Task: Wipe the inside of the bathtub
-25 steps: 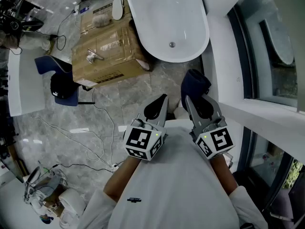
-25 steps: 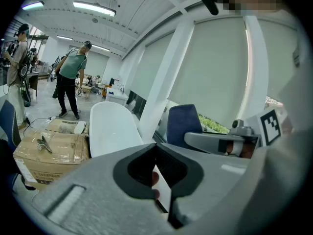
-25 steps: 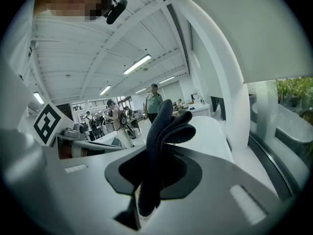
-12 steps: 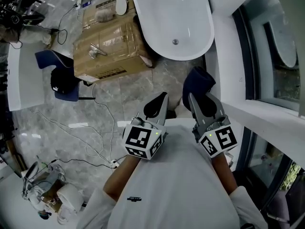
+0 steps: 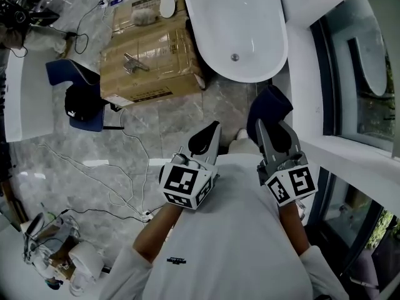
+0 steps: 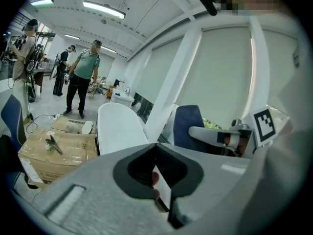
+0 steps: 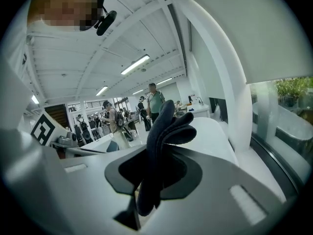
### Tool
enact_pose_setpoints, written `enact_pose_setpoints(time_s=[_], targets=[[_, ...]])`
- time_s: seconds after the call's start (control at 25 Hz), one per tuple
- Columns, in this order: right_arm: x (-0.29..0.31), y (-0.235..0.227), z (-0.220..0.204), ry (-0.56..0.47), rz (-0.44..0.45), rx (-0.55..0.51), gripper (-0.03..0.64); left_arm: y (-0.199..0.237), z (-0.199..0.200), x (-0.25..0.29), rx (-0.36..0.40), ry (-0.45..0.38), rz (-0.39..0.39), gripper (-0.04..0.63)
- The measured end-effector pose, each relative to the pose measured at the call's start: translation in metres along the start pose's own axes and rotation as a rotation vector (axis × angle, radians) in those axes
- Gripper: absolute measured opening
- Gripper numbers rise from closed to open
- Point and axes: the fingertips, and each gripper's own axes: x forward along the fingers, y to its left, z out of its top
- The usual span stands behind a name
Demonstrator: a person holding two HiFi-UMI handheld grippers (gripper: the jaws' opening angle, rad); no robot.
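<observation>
Right now the person stands on the grey stone floor [image 5: 175,117], short of the white bathtub [image 5: 234,17], holding both tools up close to the chest. The right tongs [image 5: 265,127] are clenched on a dark blue cloth [image 5: 269,105], which bunches up above their tips and is well apart from the tub. The left tongs [image 5: 211,130] are pressed together with nothing between them. The bathtub's drain [image 5: 235,57] shows near its closer end, and a cardboard box [image 5: 150,61] sits just beside its left wall.
</observation>
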Motion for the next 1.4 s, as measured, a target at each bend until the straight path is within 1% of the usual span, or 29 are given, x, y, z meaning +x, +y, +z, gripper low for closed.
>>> enact_pose_setpoints(time_s=[0.08, 0.24, 0.36, 0.56, 0.68, 0.8, 0.92, 1.04, 1.16, 1.28, 1.4], targets=[[0.007, 0.002, 0.0, -0.008, -0.019, -0.004, 0.058, 0.01, -0.004, -0.002, 0.003, 0.003, -0.014, 0.0], [0.017, 0.003, -0.005, -0.011, -0.061, -0.014, 0.058, 0.03, -0.005, -0.007, -0.016, -0.008, -0.019, -0.002], [0.025, 0.0, -0.006, 0.004, -0.07, -0.012, 0.058, 0.042, -0.001, -0.005, -0.023, -0.008, -0.016, 0.0], [0.055, -0.03, 0.01, -0.002, -0.061, -0.008, 0.058, 0.054, 0.018, 0.028, -0.033, -0.01, 0.005, -0.002], [0.08, -0.066, 0.019, 0.01, -0.05, 0.003, 0.058, 0.057, 0.035, 0.067, -0.042, -0.004, 0.022, -0.002], [0.108, -0.115, 0.03, 0.018, -0.028, 0.016, 0.058, 0.061, 0.052, 0.118, -0.047, 0.01, 0.05, -0.001], [0.13, -0.164, 0.055, 0.026, 0.008, 0.023, 0.058, 0.059, 0.074, 0.172, -0.062, 0.036, 0.082, -0.001], [0.149, -0.21, 0.082, 0.035, 0.049, 0.027, 0.058, 0.052, 0.105, 0.223, -0.05, 0.056, 0.108, -0.002], [0.17, -0.255, 0.094, 0.061, 0.077, 0.036, 0.058, 0.047, 0.128, 0.271, -0.041, 0.067, 0.135, -0.002], [0.186, -0.292, 0.104, 0.086, 0.104, 0.033, 0.058, 0.044, 0.146, 0.306, -0.05, 0.067, 0.17, 0.0], [0.198, -0.314, 0.113, 0.1, 0.143, 0.029, 0.058, 0.046, 0.154, 0.328, -0.065, 0.071, 0.211, -0.002]])
